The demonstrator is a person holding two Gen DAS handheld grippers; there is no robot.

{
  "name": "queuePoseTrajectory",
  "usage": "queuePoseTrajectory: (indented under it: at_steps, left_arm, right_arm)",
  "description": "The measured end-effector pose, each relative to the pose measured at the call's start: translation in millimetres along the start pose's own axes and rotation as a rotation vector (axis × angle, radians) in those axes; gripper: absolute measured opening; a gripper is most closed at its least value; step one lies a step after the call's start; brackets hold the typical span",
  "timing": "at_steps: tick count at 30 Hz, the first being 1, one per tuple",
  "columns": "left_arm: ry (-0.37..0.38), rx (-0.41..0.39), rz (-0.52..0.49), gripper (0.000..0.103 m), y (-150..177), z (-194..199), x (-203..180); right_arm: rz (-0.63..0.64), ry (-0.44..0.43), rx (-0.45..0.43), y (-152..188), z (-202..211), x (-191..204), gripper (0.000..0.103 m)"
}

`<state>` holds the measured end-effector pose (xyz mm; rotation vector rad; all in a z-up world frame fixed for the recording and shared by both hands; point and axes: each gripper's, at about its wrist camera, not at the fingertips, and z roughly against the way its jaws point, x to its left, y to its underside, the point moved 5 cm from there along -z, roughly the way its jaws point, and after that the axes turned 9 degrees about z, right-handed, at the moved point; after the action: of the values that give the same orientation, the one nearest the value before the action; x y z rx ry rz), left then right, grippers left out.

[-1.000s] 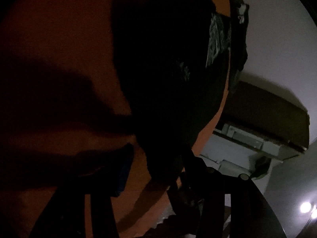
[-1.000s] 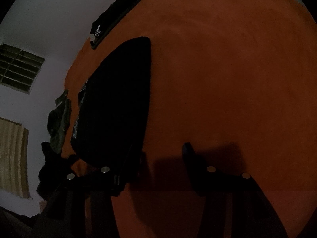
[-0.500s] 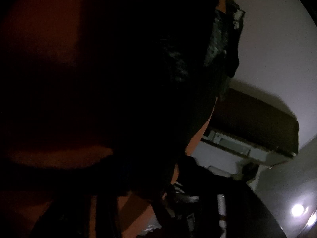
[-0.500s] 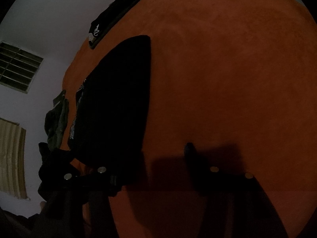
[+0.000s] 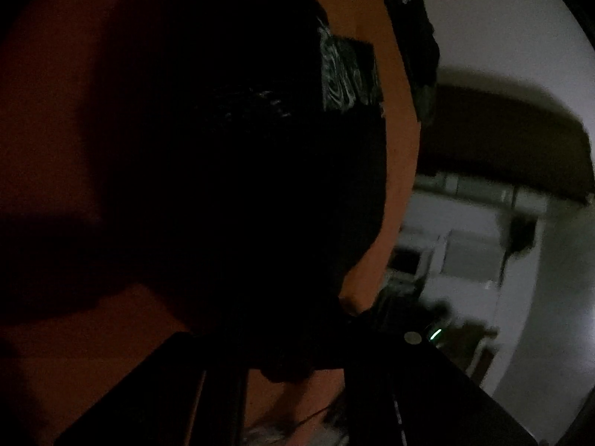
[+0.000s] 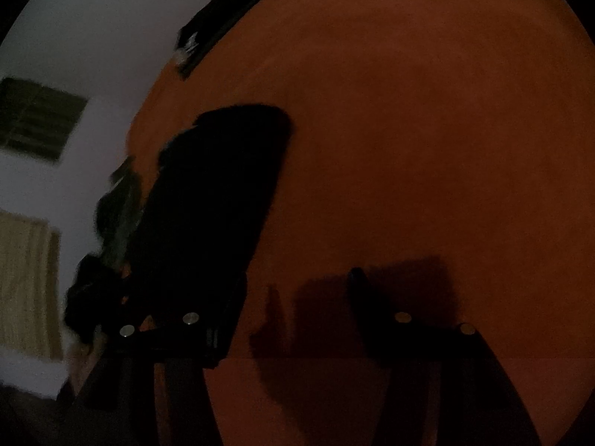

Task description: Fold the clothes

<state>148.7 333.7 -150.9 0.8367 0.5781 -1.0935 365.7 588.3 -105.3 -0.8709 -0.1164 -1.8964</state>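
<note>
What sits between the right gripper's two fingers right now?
Right wrist view: only bare orange surface in shadow between the right gripper fingers, which stand apart. The black garment lies beside the left one of them, not in the gap.

I am looking at a black garment [image 5: 253, 171] lying flat on the orange surface [image 6: 427, 130], partly folded into a long dark shape, a pale swirled print showing on its far right part; more dark clothes [image 5: 416, 29] are lying along the far right edge
</note>
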Motion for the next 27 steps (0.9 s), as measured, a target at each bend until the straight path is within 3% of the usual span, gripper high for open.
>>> queuePoseTrajectory:
  at_steps: [3, 5, 7, 11, 13, 18, 20, 23, 24, 27]
  left_arm:
    - [0.034, 0.112, -0.040, 0.014, -18, 7, 11]
    - [0.010, 0.159, -0.085, 0.024, -26, 1, 11]
    - [-0.020, 0.135, -0.088, 0.034, -37, -8, 16]
    - [0.065, 0.080, 0.010, 0.044, -52, -18, 23]
    - [0.121, 0.045, 0.008, 0.047, -58, -24, 19]
    - [0.257, -0.010, 0.016, 0.047, -63, -27, 11]
    - [0.318, -0.016, -0.028, 0.047, -49, -16, 14]
    - [0.261, -0.011, -0.058, 0.051, -57, -25, 13]
    - [0.236, -0.009, -0.059, 0.051, -59, -27, 17]
    - [0.253, 0.011, 0.011, 0.053, -68, -35, 27]
  right_arm:
    - [0.146, -0.056, 0.066, -34, -1, 10, 0.055]
    - [0.244, -0.098, 0.121, -62, -10, 17, 0.055]
    - [0.317, -0.130, 0.179, -88, -32, 26, 0.058]
    - [0.364, -0.186, 0.255, -129, -83, 36, 0.058]
    - [0.357, -0.240, 0.280, -146, -106, 41, 0.059]
    - [0.335, -0.363, 0.377, -159, -147, 58, 0.064]
    - [0.322, -0.412, 0.410, -161, -160, 65, 0.064]
    - [0.356, -0.520, 0.447, -155, -164, 90, 0.056]
    - [0.402, -0.478, 0.476, -151, -169, 94, 0.056]
    - [0.415, -0.404, 0.526, -153, -180, 88, 0.056]
